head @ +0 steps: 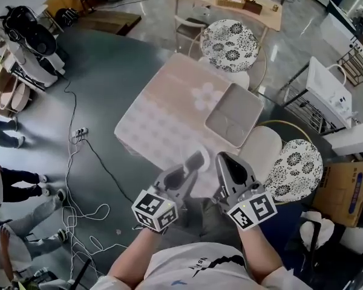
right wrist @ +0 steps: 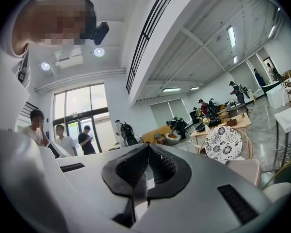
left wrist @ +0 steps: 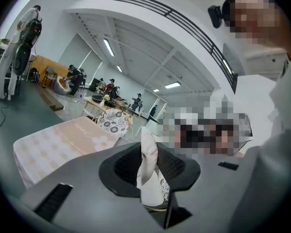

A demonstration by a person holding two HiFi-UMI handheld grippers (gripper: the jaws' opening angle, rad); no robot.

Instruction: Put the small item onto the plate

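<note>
While a person stands at the near corner of a table covered in a pale checked cloth, the head view shows both hand-held tools raised side by side above that corner. The left gripper has its jaws pinched on a small white item, which sits up off the cloth at the table's near edge. The square plate lies on the table's right part, ahead of the item and apart from it, with no contact between them. The right gripper hangs just beside the left one with its dark jaws drawn together. A chair with a black-and-white floral cushion stands beyond the table. From the left gripper view, the two ribbed pads press on either side of the pale, soft-looking item, which stands upright between them and rises past their tips; the checked table is low at the left. From the right gripper view, the jaw tips of that gripper meet in a point, and nothing can be made out gripped between them.
</note>
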